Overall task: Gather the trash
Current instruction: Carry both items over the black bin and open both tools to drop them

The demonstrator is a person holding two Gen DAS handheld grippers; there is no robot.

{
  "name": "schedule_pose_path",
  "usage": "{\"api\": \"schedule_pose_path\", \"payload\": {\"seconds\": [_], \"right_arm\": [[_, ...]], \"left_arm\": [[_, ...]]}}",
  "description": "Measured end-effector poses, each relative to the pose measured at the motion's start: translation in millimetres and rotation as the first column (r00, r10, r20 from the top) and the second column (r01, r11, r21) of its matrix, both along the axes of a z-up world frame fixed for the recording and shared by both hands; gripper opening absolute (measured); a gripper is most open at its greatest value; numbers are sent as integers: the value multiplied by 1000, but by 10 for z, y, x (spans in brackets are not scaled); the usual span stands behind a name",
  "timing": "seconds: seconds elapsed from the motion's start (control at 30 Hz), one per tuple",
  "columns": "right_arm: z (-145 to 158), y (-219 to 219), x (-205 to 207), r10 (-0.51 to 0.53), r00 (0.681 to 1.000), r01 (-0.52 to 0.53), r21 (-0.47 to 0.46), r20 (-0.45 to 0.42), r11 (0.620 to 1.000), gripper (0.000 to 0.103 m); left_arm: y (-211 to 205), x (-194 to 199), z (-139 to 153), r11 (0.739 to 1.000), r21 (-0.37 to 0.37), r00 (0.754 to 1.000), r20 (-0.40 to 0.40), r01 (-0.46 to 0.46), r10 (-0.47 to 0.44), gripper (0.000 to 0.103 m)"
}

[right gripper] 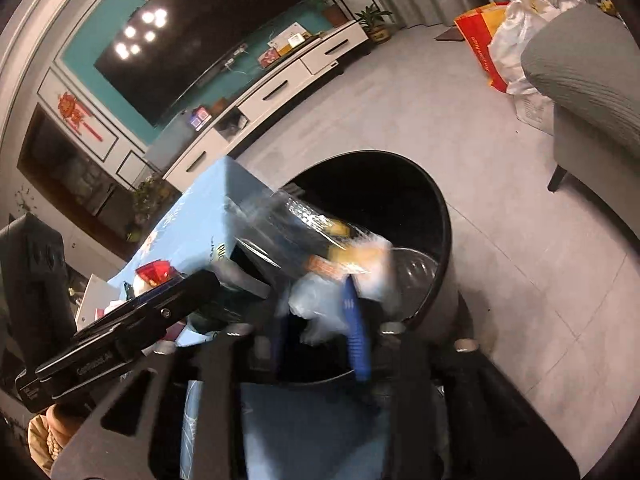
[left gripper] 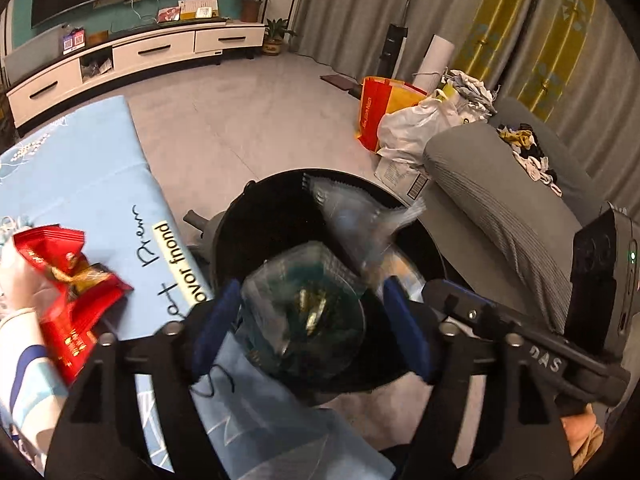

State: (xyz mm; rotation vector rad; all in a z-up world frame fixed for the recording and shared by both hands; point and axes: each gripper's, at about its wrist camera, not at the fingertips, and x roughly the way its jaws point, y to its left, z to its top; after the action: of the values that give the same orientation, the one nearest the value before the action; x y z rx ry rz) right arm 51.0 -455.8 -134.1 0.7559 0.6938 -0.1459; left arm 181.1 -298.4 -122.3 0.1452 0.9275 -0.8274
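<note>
From the left wrist, our left tool hangs over the black bin, fingers spread wide, a clear plastic cup blurred between them, seemingly touching neither. A red snack wrapper waits on the blue-clothed worktop.

From the right wrist, our right tool is closed on a clear wrapper above the bin's mouth. We judge the risk: the long wrapper may catch the rim and slide onto the floor if let go too near the edge.
</note>
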Motion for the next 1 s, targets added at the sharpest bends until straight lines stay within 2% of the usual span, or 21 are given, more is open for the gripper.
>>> {"api": "schedule_pose_path", "payload": {"seconds": [0.07, 0.3, 0.4, 0.63, 0.83, 1.0], "right_arm": [[-8, -61, -51, -24, 1000, 24, 18, 9, 1000, 52], [76, -21, -175, -10, 1000, 10, 32, 0, 999, 54], [151, 98, -191, 22, 1000, -22, 23, -6, 999, 55], [320, 532, -149, 140, 990, -140, -12, -16, 990, 60], [462, 1028, -86, 272, 962, -273, -66, -29, 960, 60], [552, 1505, -37, 387, 921, -390, -110, -55, 914, 60]], "left_arm": [[6, 5, -9, 1000, -7, 1000, -6, -4, 4, 84], [356, -161, 94, 998, -14, 998, -4, -61, 61, 93], [612, -318, 129, 995, -3, 995, -5, -97, 97, 97], [1401, -679, 95, 978, 56, 979, -16, -202, 203, 98], [2152, -899, 101, 940, 61, 941, -27, -336, 338, 98], [2803, -1056, 155, 889, 17, 889, -27, -458, 458, 98]]}}
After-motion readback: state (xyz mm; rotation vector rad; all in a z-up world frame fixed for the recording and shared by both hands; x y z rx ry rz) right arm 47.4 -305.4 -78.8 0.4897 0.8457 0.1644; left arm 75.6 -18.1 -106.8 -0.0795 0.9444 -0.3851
